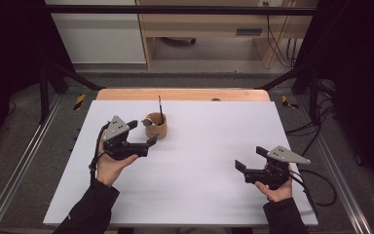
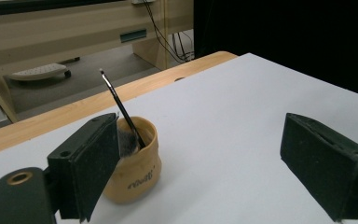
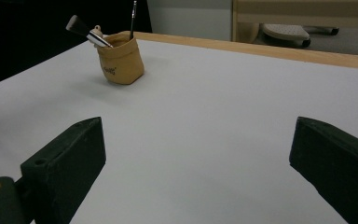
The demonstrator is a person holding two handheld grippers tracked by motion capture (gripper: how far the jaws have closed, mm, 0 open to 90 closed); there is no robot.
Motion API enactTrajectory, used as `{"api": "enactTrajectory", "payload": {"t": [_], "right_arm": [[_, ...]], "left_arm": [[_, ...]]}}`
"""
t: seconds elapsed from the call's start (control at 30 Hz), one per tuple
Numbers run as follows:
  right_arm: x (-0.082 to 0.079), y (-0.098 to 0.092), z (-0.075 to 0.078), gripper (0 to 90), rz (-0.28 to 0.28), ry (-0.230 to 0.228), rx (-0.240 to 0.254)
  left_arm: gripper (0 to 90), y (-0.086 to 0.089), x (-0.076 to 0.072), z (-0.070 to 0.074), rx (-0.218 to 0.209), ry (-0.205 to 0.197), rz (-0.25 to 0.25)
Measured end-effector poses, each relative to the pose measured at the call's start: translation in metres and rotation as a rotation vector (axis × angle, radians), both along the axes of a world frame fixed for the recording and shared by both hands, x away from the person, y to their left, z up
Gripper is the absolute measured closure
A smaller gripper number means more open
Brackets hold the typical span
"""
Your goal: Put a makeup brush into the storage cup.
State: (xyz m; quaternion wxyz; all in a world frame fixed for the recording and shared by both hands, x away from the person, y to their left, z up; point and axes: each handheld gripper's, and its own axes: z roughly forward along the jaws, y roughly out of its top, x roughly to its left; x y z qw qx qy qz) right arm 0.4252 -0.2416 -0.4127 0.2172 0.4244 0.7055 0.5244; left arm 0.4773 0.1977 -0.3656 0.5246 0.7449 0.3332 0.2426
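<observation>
A big white sheet [image 1: 199, 165] covers most of the pale wooden table [image 1: 182, 94], whose bare far edge shows beyond it as a tan strip. Towards the far left of the sheet stands a small tan fabric pouch [image 1: 157, 125], open at the top, with dark lettering on its side. A thin black-handled brush [image 1: 160, 108] stands nearly upright in it, and a broader brush with a silver ferrule and dark bristles [image 3: 85, 31] leans out over its rim.

The left gripper [image 1: 142, 133] sits just beside the pouch, on its near left, held low over the sheet in the person's hand. Its jaws stand wide apart with nothing between them; in the left gripper view one black pad [image 2: 91, 161] is right next to the pouch's side, though I cannot tell whether it touches. The right gripper [image 1: 250, 157] is well apart from the pouch, near the right front of the sheet, its jaws also spread and empty over bare white.

Black frame bars [image 1: 175, 9] box in the table. Behind it are light wooden furniture [image 1: 204, 24], a grey floor and dangling black cables [image 1: 277, 44].
</observation>
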Motion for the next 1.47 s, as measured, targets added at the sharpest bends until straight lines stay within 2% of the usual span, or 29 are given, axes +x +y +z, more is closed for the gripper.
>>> {"api": "enactTrajectory", "payload": {"t": [0.3,0.47,0.87,1.07,1.3,1.47], "right_arm": [[0.0,0.001,0.0,3.7,0.005,0.005,0.002],[0.0,0.001,0.0,3.5,0.005,0.005,0.003],[-0.002,0.001,0.0,3.4,0.008,0.003,-0.003],[-0.004,0.002,-0.002,3.4,0.011,0.008,-0.01],[-0.004,0.003,-0.004,3.4,0.019,0.007,-0.033],[-0.005,0.002,-0.004,3.6,0.015,0.006,-0.036]], "left_arm": [[9.4,0.008,-0.021,-0.015,-0.008,0.021,-0.02],[8.1,0.017,-0.029,-0.028,-0.014,0.039,-0.011],[7.6,0.047,-0.039,-0.044,-0.012,0.061,0.039],[5.0,0.062,-0.041,-0.053,0.014,0.078,0.05],[3.9,0.065,-0.044,-0.06,0.033,0.087,0.035],[4.0,0.068,-0.044,-0.065,0.037,0.101,0.05]]}}
